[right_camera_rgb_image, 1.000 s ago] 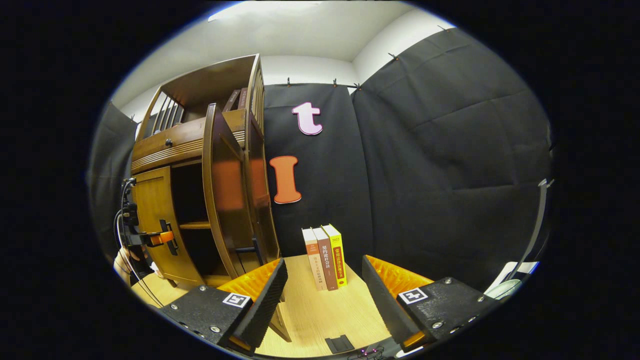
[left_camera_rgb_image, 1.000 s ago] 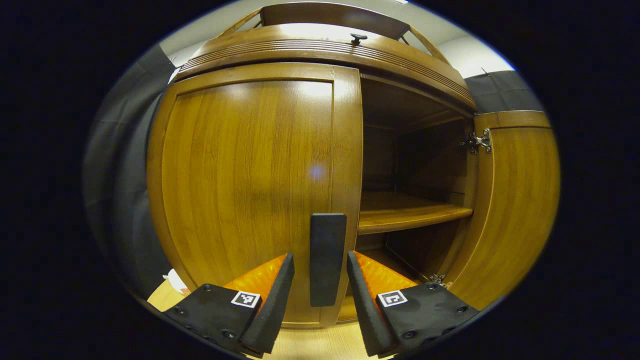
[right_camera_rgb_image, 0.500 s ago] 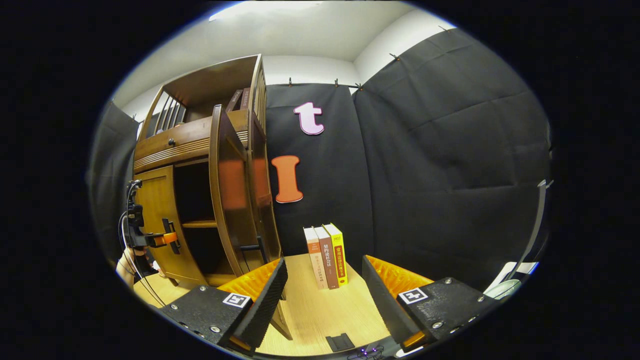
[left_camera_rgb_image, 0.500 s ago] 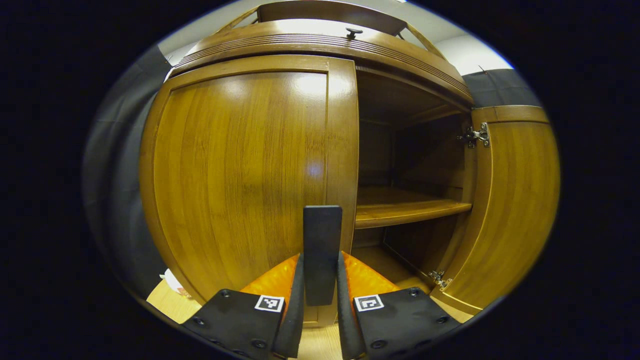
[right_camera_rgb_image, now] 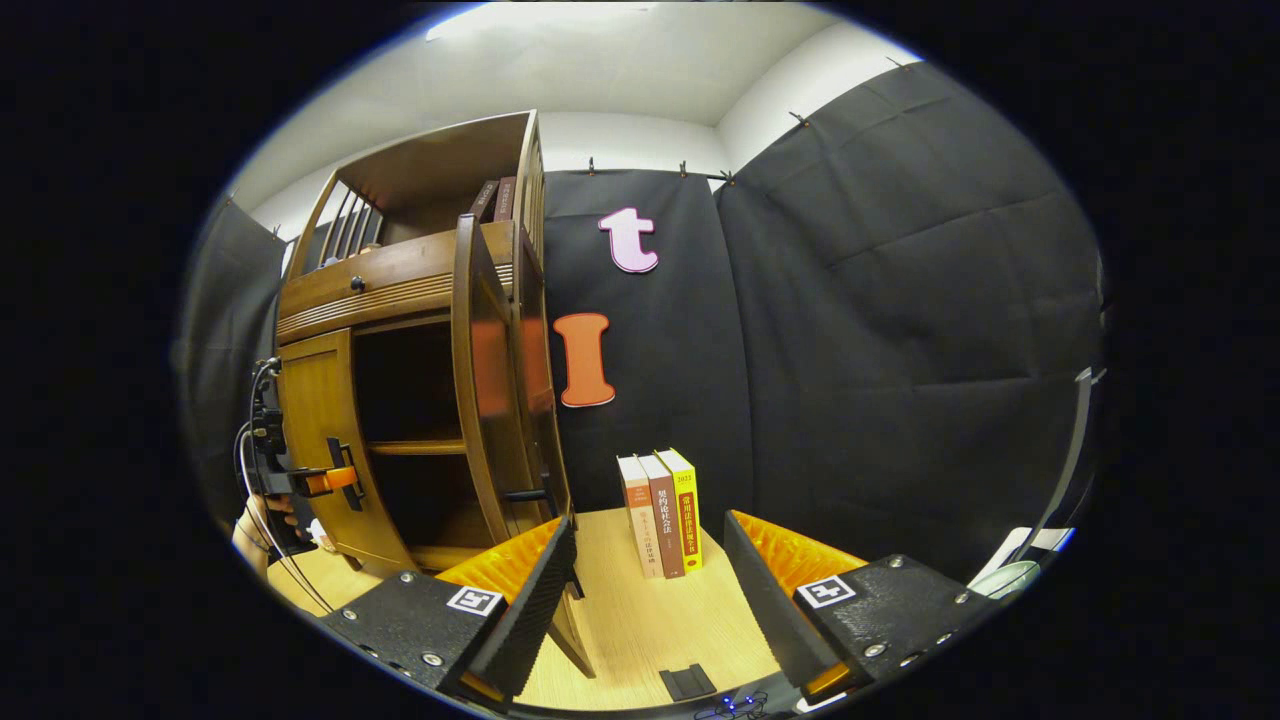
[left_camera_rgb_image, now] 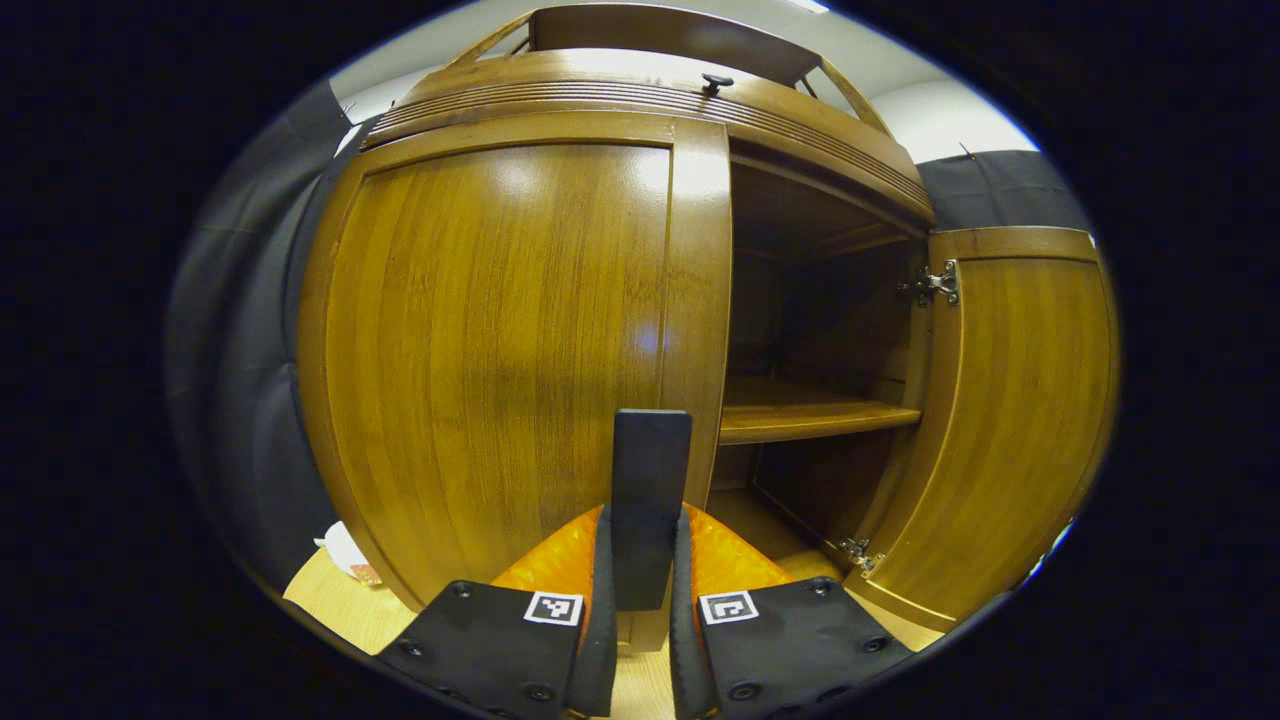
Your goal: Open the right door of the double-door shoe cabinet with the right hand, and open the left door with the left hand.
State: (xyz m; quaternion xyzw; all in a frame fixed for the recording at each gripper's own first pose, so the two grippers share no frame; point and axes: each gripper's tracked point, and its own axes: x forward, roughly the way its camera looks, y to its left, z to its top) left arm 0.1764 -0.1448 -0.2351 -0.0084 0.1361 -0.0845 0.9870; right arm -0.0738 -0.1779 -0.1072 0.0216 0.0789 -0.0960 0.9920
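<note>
A: The left tool [left_camera_rgb_image: 640,610] pinches the black handle [left_camera_rgb_image: 650,500] of the closed left door [left_camera_rgb_image: 500,340].

B: The right tool [right_camera_rgb_image: 645,590] gapes wide, holding nothing; beyond stand the open right door [right_camera_rgb_image: 490,380], three books [right_camera_rgb_image: 662,510] on the worktop [right_camera_rgb_image: 650,630], more books atop the cabinet [right_camera_rgb_image: 400,280].

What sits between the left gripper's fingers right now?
In the left gripper view, the left door's black handle sits between the left gripper's fingers, pressed from both sides.

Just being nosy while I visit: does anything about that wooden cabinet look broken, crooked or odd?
Nothing stands out. The right door hangs open on intact hinges, the left door sits flush, and the left tongs grip its black handle.
</note>
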